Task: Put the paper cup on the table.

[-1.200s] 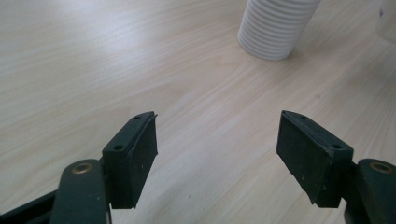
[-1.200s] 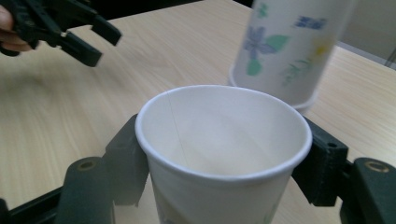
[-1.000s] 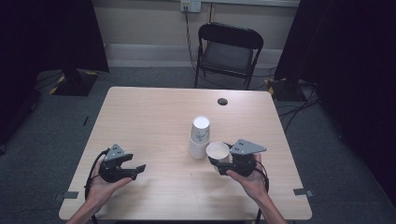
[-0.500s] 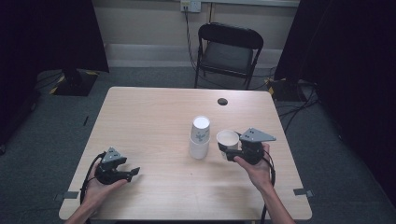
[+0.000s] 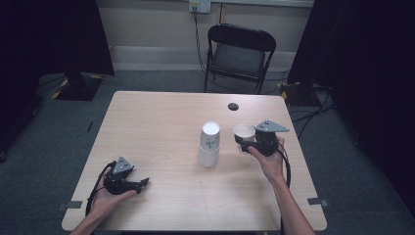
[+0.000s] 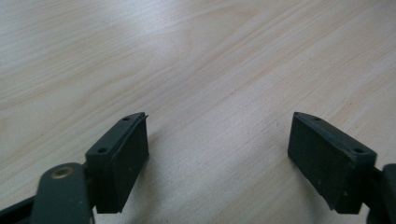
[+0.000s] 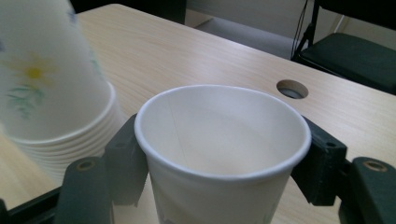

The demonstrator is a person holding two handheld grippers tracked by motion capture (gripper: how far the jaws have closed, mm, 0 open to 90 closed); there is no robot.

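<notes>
1. The right gripper (image 5: pixel 246 145) pinches a single paper cup (image 7: pixel 223 154) upright, one jaw pressed against each side of its wall just below the rim, with the open mouth up.
2. Compared with a second ago, that cup has travelled with the right gripper away from the stack of upturned cups (image 5: pixel 209 144): it was close against the stack, and now there is clear tabletop (image 5: pixel 161 132) between them. In the right gripper view the stack stands just beyond the left-hand jaw.
3. I judge this to mean the cup has been separated from the stack and is being carried off to be set down on its own; the round hole (image 5: pixel 233 106) in the tabletop lies beyond the jaws, past the cup.
4. The left gripper (image 5: pixel 138 185) has sunk a little toward the tabletop near the front edge. Its jaws have just been opening and now stand spread, with nothing but bare wood between them, so it plays no part in the carry.
</notes>
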